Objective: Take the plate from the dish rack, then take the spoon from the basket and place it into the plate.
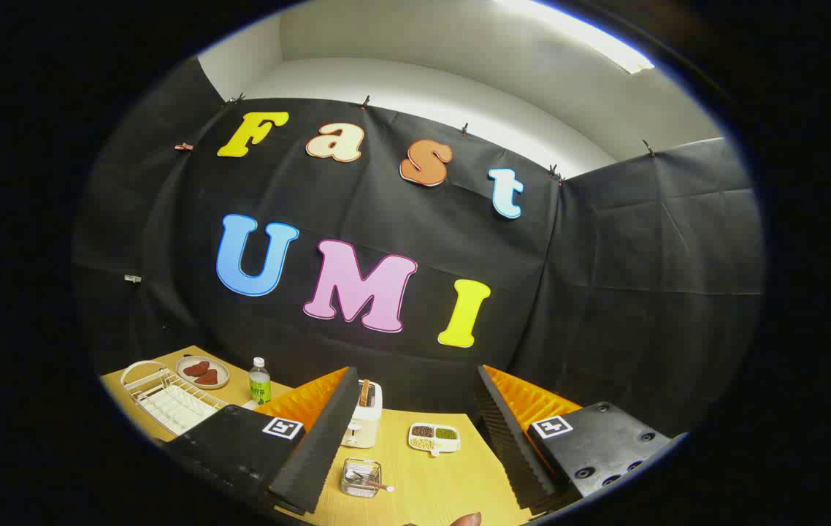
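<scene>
My gripper (415, 371) is open and held above the wooden table (452, 482), with nothing pressed between its fingers. Below the gap, close to the left finger, stands a small wire basket (361, 478) with a spoon (375, 483) lying in it. Off to the left beyond the left finger sits a white wire dish rack (167, 403). Whether a plate stands in the rack I cannot tell. A grey plate (202, 371) with dark red pieces on it rests on the table just behind the rack.
A white toaster (366, 416) stands beyond the basket, by the left finger. A divided white dish (434, 437) of beans lies between the fingers. A green-labelled bottle (260, 381) stands right of the grey plate. A person's fingertip (466, 519) shows at the near table edge.
</scene>
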